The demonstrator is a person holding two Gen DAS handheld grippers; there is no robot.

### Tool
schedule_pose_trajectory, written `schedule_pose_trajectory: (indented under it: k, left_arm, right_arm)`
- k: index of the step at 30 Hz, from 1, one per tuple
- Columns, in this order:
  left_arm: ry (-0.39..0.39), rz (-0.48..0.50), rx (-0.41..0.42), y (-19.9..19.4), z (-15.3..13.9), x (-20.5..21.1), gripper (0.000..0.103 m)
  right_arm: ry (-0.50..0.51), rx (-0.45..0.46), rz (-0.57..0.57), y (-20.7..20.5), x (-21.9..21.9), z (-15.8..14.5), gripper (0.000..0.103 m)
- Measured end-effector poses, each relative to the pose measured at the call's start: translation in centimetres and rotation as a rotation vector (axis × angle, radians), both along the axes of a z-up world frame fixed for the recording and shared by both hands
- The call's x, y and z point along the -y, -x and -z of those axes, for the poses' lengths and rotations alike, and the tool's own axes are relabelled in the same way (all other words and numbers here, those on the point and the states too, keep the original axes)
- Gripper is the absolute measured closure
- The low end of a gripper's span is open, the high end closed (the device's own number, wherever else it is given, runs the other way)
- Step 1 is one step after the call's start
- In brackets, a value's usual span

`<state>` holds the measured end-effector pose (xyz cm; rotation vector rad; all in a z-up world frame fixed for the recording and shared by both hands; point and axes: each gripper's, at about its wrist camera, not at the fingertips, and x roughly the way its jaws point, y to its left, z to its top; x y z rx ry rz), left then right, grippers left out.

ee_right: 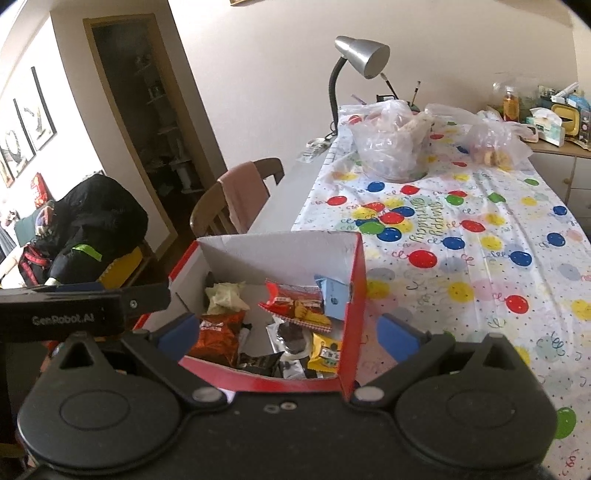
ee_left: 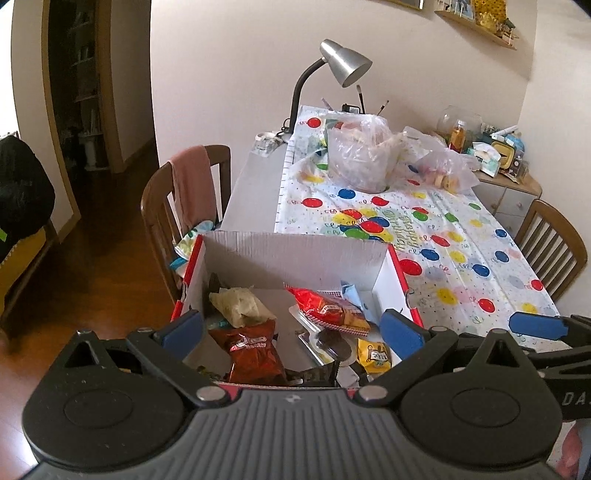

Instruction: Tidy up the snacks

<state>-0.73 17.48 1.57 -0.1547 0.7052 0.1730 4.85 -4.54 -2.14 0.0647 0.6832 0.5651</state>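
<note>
1. Pale-walled room (ee_left: 240,74) with wood floor (ee_left: 103,236) on the left, dark doorway (ee_left: 74,85) beyond, wall shelf (ee_left: 476,26) at upper right.
2. Long table (ee_left: 251,192) running away from both cameras, mostly under a balloon-print cloth (ee_left: 461,236); bare grey strip along the left edge.
3. Two chairs: one (ee_left: 166,206) at the left edge with a pink towel (ee_left: 192,184) over its back, one (ee_left: 554,243) at the right edge.
4. Low cabinet (ee_left: 517,199) past the far right corner, crowded with small clutter.
5. Red-and-white box (ee_left: 295,254) at the near left corner, open on top, just beside the table's left edge; open cloth to its right and beyond it.
6. Two clear bags on the far half: a big one (ee_left: 362,155) near the middle, a smaller one (ee_left: 447,166) to its right.
7. Silver lamp (ee_left: 343,62) at the far end, bent over the big bag.
8. Left gripper (ee_left: 291,328) spread wide, low over the box's near wall, holding nothing.
9. Right gripper (ee_right: 288,332) likewise spread and empty, straddling the box's right wall: one finger over the inside, one over the cloth.
10. Snacks loose on the box floor: brown pack (ee_left: 255,347), red pack (ee_left: 328,308), pale wrapper (ee_left: 236,301), yellow pack (ee_left: 373,354), blue packet (ee_right: 334,297) against the right wall.
</note>
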Motion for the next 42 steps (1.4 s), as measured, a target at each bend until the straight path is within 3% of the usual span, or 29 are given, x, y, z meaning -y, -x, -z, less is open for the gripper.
schedule_pose_trajectory:
  k: [23,42]
  left_arm:
    - [0.064,0.012,-0.071,0.0,1.2,0.1,0.000]
    - [0.040,0.017,-0.074,0.1,1.1,0.1,0.000]
  right_arm:
    - [0.024,-0.015,0.006,0.3,-0.3,0.3,0.000]
    - [0.067,-0.008,0.081,0.7,0.0,0.2,0.000]
